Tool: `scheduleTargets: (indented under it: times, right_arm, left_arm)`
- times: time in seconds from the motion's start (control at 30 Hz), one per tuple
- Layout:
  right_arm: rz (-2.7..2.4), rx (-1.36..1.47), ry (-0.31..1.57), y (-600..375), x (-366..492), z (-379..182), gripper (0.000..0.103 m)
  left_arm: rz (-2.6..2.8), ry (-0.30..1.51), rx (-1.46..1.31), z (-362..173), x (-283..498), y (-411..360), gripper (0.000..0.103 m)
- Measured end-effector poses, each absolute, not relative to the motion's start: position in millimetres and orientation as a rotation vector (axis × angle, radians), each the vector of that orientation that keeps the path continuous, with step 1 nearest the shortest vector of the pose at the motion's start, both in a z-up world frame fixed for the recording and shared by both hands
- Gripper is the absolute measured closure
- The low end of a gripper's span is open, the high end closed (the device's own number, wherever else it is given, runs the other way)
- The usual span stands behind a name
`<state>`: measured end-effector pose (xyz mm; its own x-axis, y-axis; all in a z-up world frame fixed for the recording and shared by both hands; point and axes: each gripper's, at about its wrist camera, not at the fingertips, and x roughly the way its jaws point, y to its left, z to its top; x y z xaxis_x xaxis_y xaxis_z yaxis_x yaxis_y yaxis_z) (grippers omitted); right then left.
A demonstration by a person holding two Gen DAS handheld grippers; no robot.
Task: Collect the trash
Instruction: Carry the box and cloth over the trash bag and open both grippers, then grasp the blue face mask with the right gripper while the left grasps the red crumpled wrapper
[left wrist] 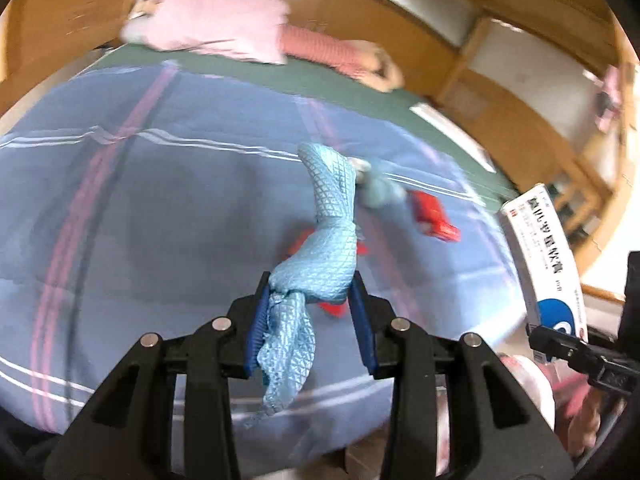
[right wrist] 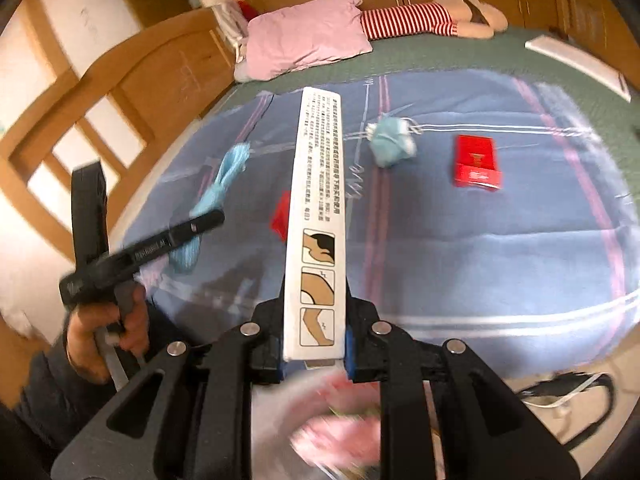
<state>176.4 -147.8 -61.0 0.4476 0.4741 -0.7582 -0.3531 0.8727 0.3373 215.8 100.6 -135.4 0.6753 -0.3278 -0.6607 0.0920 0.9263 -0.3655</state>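
Observation:
My left gripper [left wrist: 311,294] is shut on a light blue quilted cloth [left wrist: 328,236] and holds it above the bed; the cloth also shows in the right wrist view [right wrist: 218,192]. My right gripper [right wrist: 314,312] is shut on a long white medicine box [right wrist: 316,216], which also shows in the left wrist view [left wrist: 544,264]. A crumpled blue face mask [right wrist: 390,142] and a red cigarette pack [right wrist: 476,162] lie on the blue striped bedspread [right wrist: 460,248]. A small red piece [right wrist: 282,216] lies partly hidden behind the white box.
A pink pillow [right wrist: 308,38] and a red-striped doll [right wrist: 420,18] lie at the head of the bed. A white flat strip [right wrist: 580,62] lies at the far right. A blurred pink and white container [right wrist: 340,428] sits below my right gripper. Black cables [right wrist: 568,392] lie on the floor.

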Motion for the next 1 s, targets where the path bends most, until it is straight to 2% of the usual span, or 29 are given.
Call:
scheduleTargets:
  times: [0.13,0.2,0.23,0.27,0.3,0.33,0.6,0.63,0.7,0.73,0.9,1.0]
  right_arm:
    - [0.542,0.047,1.017,-176,142,-62,0.082]
    - [0.598,0.001,1.04,-187,121,-62,0.078]
    - [0.618,-0.015,1.039,-190,111,-61,0.057]
    - [0.635,-0.026,1.029,-195,103,-60,0.023]
    - [0.633,-0.027,0.996,-203,95,-55,0.013]
    - [0.617,-0.006,0.941,-213,90,-49,0.011]
    - [0.47,0.538,0.792,-297,121,-48,0.011]
    - [0.445,0.6,0.78,-305,125,-52,0.011]
    - [0.409,0.669,0.771,-314,128,-58,0.011]
    - [0.394,0.682,0.774,-316,129,-60,0.011]
    - [0.342,0.655,0.803,-311,139,-66,0.011]
    - [0.308,0.603,0.833,-301,146,-69,0.011]
  left_arm:
    - [-0.404,0.763,-0.336,-131,198,83,0.065]
    - [-0.477,0.764,-0.345,-133,196,72,0.065]
    - [-0.519,0.768,-0.341,-134,195,63,0.065]
    - [-0.565,0.772,-0.334,-134,192,56,0.065]
    - [-0.589,0.773,-0.325,-135,190,50,0.065]
    - [-0.628,0.775,-0.31,-134,188,41,0.065]
    - [-0.99,0.852,-0.135,-138,150,-29,0.064]
    - [-1.007,0.862,-0.097,-140,146,-39,0.06]
    - [-1.005,0.886,-0.061,-144,143,-51,0.04]
    - [-0.992,0.892,-0.059,-145,144,-51,0.024]
    - [-0.905,0.827,-0.282,-134,171,-9,0.015]
    - [-0.613,0.812,-0.306,-131,206,17,0.014]
